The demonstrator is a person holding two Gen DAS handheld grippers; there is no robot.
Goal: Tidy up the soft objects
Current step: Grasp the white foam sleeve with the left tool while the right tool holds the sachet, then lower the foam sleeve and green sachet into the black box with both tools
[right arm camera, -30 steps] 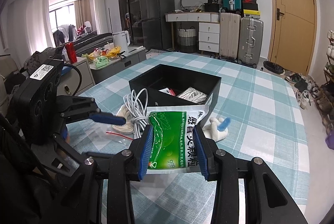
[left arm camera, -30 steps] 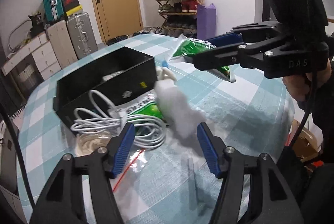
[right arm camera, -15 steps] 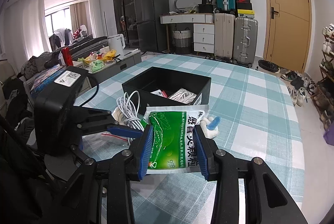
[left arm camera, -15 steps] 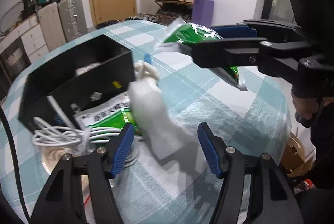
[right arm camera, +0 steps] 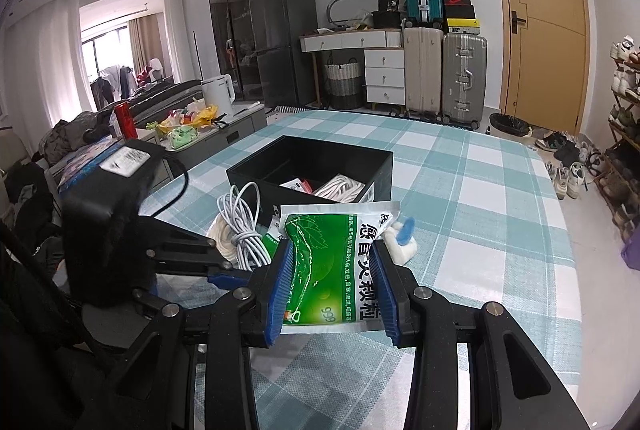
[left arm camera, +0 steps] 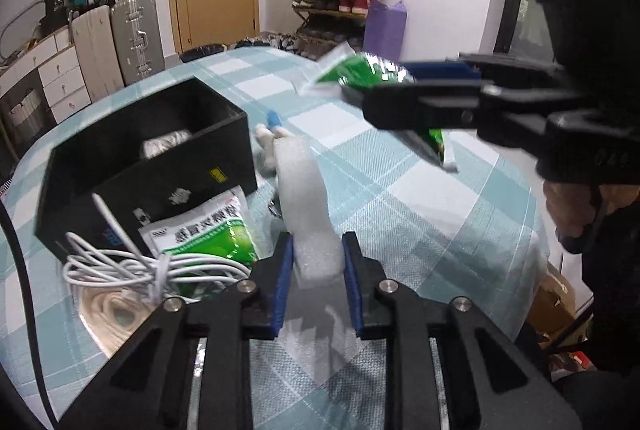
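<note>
The left gripper pinches one strip of white foam between its fingers, low over the checked desk. The right gripper clamps one green sachet in the air — a second green sachet lies on the desk against the one black box, beside one white cable bundle and one coil of cream rope — another rope coil sits inside the box.

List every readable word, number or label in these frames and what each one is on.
"感冒灵颗粒" and "999": green sachet gripped in the right tool.
"感冒灵颗粒", partly readable: second green sachet lying against the black box.
Small print along the held sachet's edge: too small to read.
Stickers on the black box and the white label on the left tool's camera housing: blurred.
</note>
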